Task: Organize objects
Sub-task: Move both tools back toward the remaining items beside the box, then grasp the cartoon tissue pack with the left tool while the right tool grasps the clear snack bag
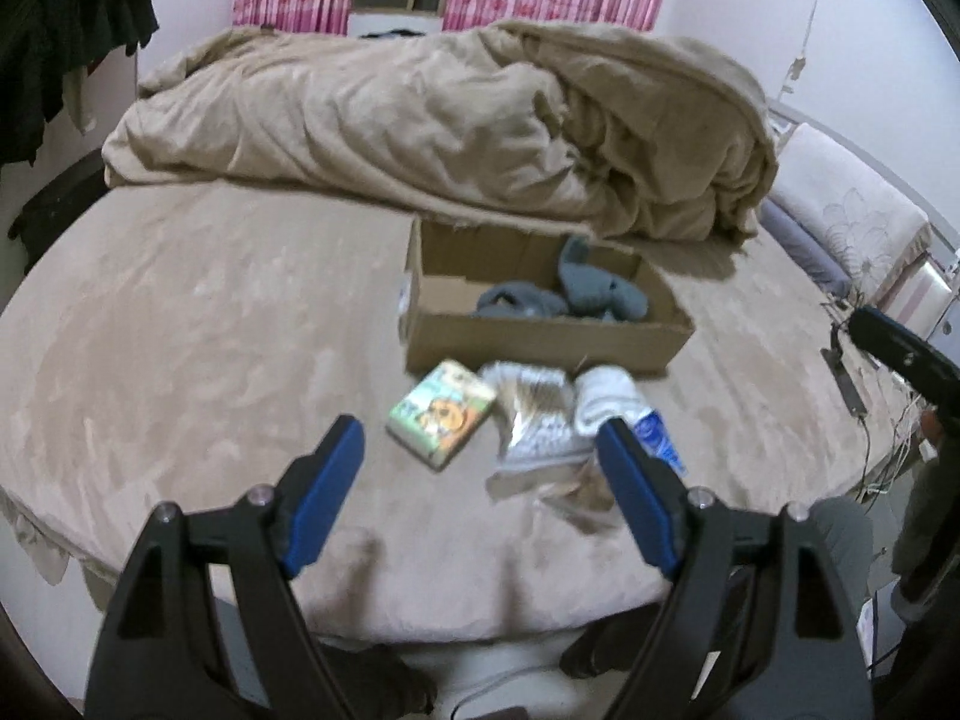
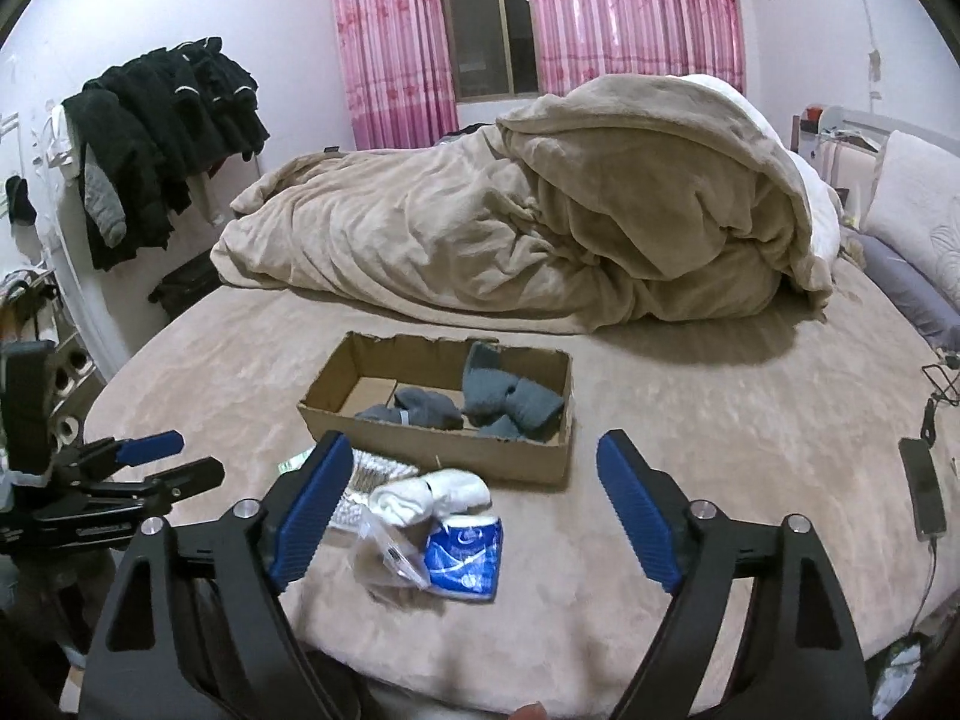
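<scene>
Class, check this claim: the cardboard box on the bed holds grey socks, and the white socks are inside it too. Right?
Not quite. The white socks lie on the bed in front of the cardboard box, not inside it, as the right wrist view shows. The grey socks are in the box.

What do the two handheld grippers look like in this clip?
Both match: the left gripper and right gripper have matte black angular frames with triangular cut-outs, silver round screw heads at the joints, and jaws faced with ribbed blue pads. No cables or markings show on them. Sleeves are not visible.
</scene>
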`<state>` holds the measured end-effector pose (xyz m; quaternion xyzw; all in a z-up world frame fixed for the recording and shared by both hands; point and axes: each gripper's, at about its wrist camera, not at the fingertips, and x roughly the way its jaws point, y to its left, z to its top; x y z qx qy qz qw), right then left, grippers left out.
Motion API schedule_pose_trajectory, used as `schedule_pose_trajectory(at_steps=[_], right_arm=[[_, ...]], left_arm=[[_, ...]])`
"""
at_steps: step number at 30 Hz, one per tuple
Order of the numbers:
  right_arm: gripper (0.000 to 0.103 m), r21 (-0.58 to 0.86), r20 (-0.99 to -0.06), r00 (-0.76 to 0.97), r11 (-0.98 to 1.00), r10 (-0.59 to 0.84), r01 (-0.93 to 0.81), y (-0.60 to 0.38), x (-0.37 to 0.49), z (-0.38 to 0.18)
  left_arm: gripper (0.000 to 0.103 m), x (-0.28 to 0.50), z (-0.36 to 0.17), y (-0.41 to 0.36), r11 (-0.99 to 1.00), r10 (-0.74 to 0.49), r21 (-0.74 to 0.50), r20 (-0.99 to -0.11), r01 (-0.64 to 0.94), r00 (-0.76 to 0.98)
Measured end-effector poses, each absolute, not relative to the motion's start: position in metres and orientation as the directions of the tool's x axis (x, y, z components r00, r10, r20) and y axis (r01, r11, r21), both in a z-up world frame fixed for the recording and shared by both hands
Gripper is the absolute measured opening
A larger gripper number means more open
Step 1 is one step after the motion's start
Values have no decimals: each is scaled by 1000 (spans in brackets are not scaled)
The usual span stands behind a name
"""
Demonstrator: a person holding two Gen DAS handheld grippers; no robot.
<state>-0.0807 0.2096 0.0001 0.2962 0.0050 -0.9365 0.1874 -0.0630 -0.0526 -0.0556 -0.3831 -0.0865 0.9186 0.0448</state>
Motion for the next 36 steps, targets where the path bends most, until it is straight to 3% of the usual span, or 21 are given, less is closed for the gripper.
schedule_pose_trajectory(at_steps=[21,36], right_arm=[[87,165,-718,-586,-910,-376,381,180,-106,-99],[84,213,-777,-477,-885,-411,415,138,-127,-138]], left_arm=[[81,-106,-142,-65,-992,92,-126,-778,12,-621],[81,-137,-160,-66,-991,131,-85,-771,-103,-624]])
